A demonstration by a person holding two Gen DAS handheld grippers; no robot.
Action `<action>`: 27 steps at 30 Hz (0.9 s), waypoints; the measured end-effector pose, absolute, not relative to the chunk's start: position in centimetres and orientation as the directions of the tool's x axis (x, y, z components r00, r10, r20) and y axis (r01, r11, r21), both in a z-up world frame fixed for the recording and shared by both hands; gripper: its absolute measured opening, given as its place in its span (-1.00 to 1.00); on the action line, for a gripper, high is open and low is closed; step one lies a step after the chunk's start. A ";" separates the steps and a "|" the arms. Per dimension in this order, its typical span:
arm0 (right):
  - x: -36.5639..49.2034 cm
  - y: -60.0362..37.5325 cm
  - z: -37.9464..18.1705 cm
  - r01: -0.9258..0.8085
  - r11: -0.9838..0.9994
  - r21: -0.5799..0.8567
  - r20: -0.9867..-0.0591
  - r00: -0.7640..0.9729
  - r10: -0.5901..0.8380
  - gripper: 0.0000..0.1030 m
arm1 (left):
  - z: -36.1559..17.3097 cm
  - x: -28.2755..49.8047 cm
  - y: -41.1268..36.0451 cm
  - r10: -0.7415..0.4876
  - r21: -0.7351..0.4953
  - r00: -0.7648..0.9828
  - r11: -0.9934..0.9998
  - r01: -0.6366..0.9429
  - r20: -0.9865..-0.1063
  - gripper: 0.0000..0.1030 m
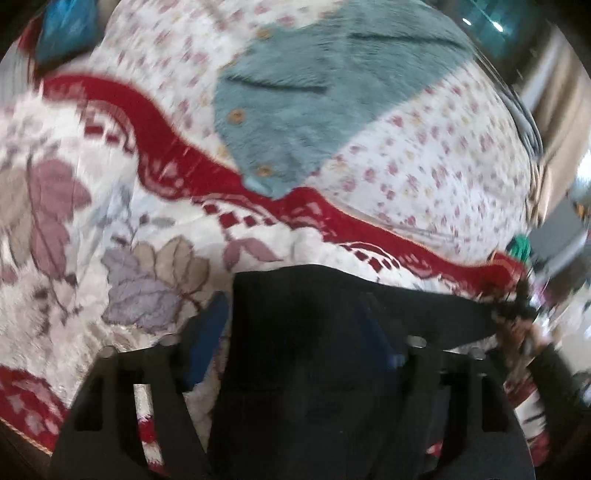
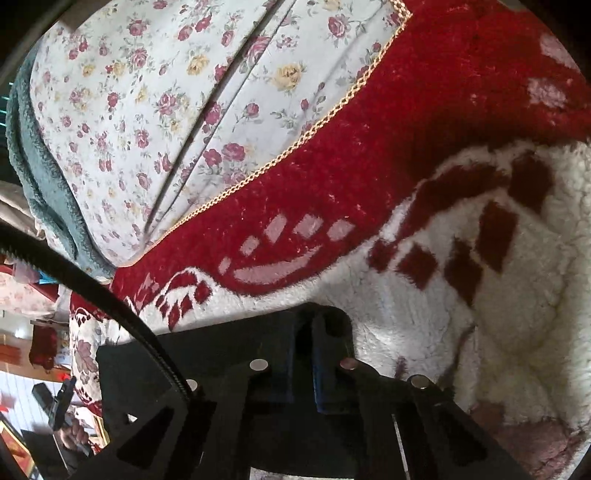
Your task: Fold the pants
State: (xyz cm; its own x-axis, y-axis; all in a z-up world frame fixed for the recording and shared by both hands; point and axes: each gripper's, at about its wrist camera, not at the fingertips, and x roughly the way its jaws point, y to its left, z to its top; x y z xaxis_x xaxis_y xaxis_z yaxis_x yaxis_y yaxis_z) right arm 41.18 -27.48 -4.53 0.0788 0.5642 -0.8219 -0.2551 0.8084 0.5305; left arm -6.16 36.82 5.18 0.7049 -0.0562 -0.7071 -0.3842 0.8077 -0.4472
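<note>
Left hand-held gripper (image 1: 295, 332) wide open, blue-padded fingers (image 1: 210, 332) spread either side of black pants (image 1: 332, 350); pads not pressing the cloth. Pants lying as a dark fold on the blanket (image 1: 74, 258), white fleece with grey-mauve leaves and a red wavy border, filling the bottom centre of the left wrist view between the fingers. Left view motion-blurred, so fine contact between pads and cloth hard to tell. Beyond the blanket edge: floral sheet (image 1: 424, 166) with a teal fleece garment (image 1: 314, 103) on it, tan buttons down its edge. Blue bundle (image 1: 66, 26) at top left, too blurred to identify. Right hand-held gripper (image 2: 303, 363) closed, pads nearly together over black cloth (image 2: 221, 354) spread under and around the fingers; can't tell whether any cloth is pinched between the pads. Right view sharp: red blanket border (image 2: 406, 147) with gold braid edging, white fleece bunched up to the right, floral sheet (image 2: 147, 92) at upper left, teal fleece (image 2: 40, 166) along the left edge. Black cable (image 2: 92, 280) crossing lower left.
</note>
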 end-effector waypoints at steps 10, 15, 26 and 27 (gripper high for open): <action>40.6 -27.2 -4.2 -0.290 0.812 0.507 -0.823 0.116 0.555 -0.93 | 0.1 -1.3 38.3 -0.142 -0.384 0.644 0.888 -0.252 -0.752 0.40; 39.6 -26.4 -3.7 -0.335 0.809 0.484 -0.833 0.108 0.543 -0.93 | -1.8 1.1 38.8 -0.139 -0.314 0.604 0.929 -0.194 -0.784 0.40; 39.1 -26.5 -2.8 -0.341 0.818 0.463 -0.836 0.138 0.531 -0.94 | -3.4 2.5 38.4 -0.141 -0.284 0.566 0.943 -0.173 -0.812 -0.84; 39.1 -26.5 -2.6 -0.345 0.818 0.461 -0.835 0.143 0.531 -0.94 | -3.1 2.4 37.8 -0.125 -0.258 0.562 0.952 -0.163 -0.818 -0.90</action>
